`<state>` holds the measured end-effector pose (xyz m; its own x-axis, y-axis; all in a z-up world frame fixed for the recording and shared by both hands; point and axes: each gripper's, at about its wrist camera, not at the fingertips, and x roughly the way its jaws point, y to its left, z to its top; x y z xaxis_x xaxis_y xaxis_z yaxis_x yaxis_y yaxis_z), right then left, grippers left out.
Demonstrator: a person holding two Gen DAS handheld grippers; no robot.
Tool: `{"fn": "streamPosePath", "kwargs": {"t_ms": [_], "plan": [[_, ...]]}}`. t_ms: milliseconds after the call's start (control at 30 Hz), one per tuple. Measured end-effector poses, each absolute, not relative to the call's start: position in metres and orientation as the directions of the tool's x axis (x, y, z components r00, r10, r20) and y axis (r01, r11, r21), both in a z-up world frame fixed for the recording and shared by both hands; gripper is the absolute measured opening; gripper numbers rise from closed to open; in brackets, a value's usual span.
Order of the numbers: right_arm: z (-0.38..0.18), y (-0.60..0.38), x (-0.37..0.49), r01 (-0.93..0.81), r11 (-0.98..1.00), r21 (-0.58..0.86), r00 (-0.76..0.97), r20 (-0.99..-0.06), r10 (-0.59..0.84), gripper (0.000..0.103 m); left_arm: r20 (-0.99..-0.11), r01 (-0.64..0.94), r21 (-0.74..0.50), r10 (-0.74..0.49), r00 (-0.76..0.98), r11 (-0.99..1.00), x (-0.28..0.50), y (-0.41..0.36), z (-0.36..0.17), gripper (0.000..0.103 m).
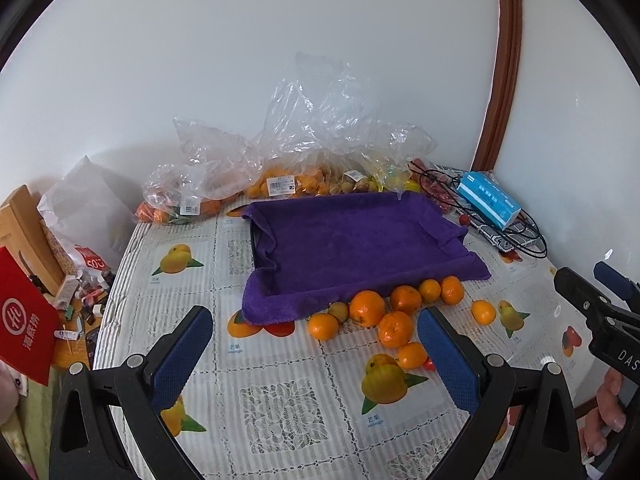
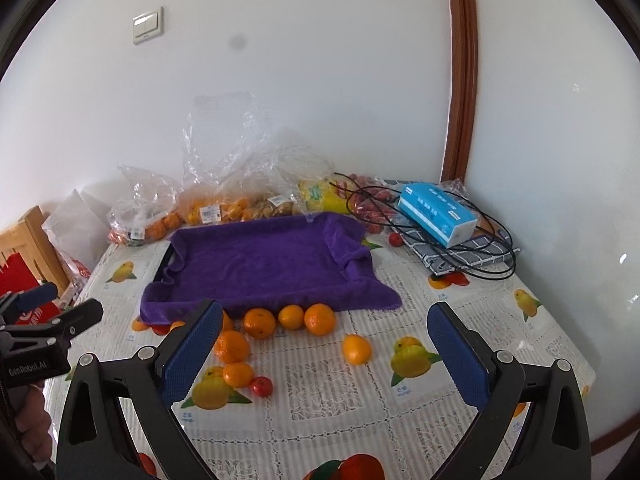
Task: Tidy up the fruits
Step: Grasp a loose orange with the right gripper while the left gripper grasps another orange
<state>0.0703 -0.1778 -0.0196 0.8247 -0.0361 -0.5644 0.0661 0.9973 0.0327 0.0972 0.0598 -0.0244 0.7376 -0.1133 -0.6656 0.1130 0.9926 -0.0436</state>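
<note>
Right wrist: purple-towelled tray (image 2: 256, 264) lies long axis left-to-right.

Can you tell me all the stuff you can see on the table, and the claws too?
oranges: about nine loose, orange, along the tray's near edge, one apart to the right
red fruit: one, small, red, by the nearest orange
towel: one, purple, draped over the tray
tray: one, dark, mid-table, mostly hidden
bags: several, clear plastic, holding fruit, by the wall
tissue pack: one, blue, back right corner
cable: one, black, looped around the tissue pack
folded cloth: one, grey checked, under the tissue pack
tablecloth: one, white with fruit prints
switch: one, white, on the wall
left claw: open, blue pads, empty
right claw: open, blue pads, empty
</note>
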Motion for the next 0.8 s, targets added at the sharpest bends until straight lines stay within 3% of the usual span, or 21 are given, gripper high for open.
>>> {"fn": "streamPosePath", "kwargs": {"t_ms": [400,500,800], "plan": [[-0.065,-0.211,0.079,0.019,1.000,0.021,0.776,-0.631,-0.002,0.090,-0.672,0.022,-0.049,-0.049,0.739,0.999,0.096,0.055,-0.058,0.102],[-0.088,-0.221,0.092,-0.003,1.000,0.014,0.741,-0.672,0.011,0.081,-0.701,-0.013,-0.054,-0.029,0.713,0.998,0.102,0.052,-0.074,0.097],[-0.157,-0.238,0.146,-0.096,0.992,0.083,0.658,-0.743,0.125,0.056,-0.735,-0.073,-0.044,0.017,0.678,0.996,0.118,0.046,-0.109,0.096]]}}
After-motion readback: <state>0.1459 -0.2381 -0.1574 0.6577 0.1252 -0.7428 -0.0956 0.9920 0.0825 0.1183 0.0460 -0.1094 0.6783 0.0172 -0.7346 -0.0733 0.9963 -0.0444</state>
